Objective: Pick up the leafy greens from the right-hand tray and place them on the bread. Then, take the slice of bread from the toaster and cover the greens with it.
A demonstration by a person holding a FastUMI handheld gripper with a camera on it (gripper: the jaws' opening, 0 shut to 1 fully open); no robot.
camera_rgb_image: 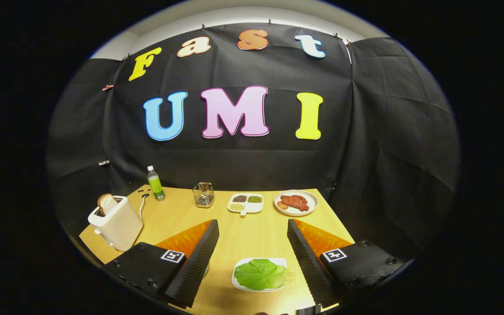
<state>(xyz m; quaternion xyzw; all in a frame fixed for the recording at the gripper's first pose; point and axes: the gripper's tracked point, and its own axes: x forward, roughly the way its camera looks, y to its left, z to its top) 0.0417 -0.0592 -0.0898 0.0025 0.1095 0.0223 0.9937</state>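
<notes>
Wooden table (252, 232) — hand-held gripper (252, 245) open above leafy greens (260, 274)

Cloth-walled booth (387, 131), tabletop (252, 227) kitchen set

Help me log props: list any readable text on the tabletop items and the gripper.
Green plastic bottle: label too small to read.
Square black-and-white markers on the gripper: coded patterns, no words.
No other text visible; the green lettuce leaf lies between the open jaws.
</notes>
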